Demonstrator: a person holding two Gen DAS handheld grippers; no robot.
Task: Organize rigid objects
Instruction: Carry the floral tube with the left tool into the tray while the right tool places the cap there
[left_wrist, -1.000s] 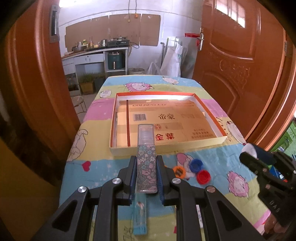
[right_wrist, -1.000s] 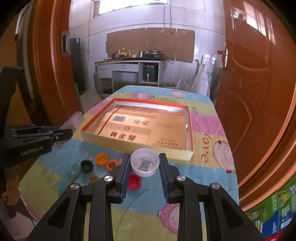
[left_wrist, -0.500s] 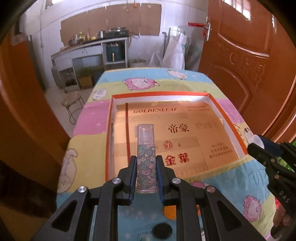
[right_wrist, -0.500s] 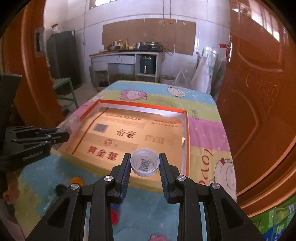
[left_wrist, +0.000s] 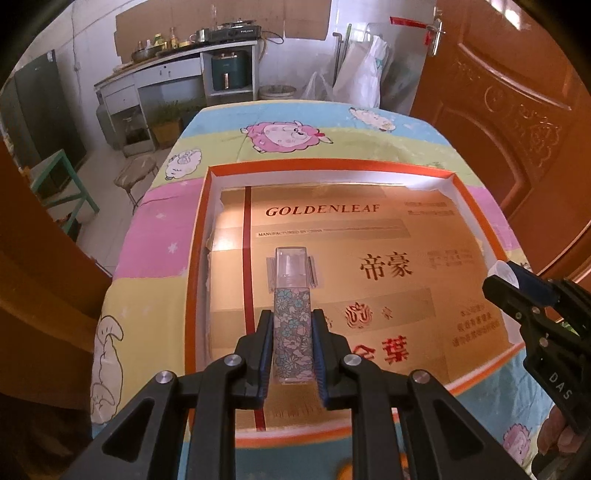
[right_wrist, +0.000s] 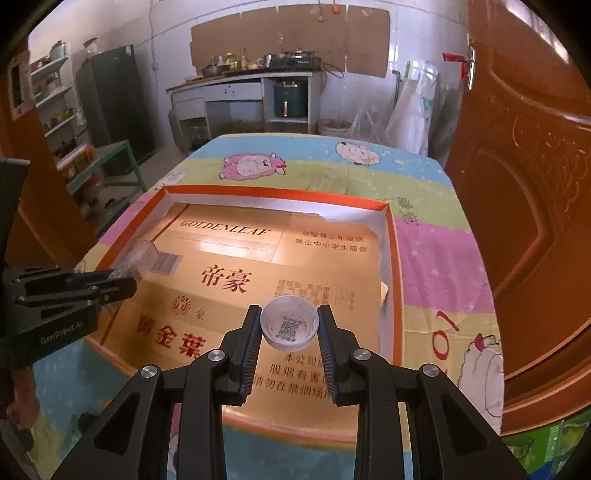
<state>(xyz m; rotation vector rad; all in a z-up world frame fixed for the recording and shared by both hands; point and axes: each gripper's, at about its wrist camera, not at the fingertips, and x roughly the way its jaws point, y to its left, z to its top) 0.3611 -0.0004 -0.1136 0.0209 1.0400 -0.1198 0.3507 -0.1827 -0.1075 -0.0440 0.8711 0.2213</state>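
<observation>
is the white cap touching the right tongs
Touching. The right wrist view shows the white cap pinched between both pads of the right tongs, no gap on either side, held over the tray.

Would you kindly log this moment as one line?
left gripper: shut on floral bottle | right gripper: shut on white cap | both above tray
</observation>
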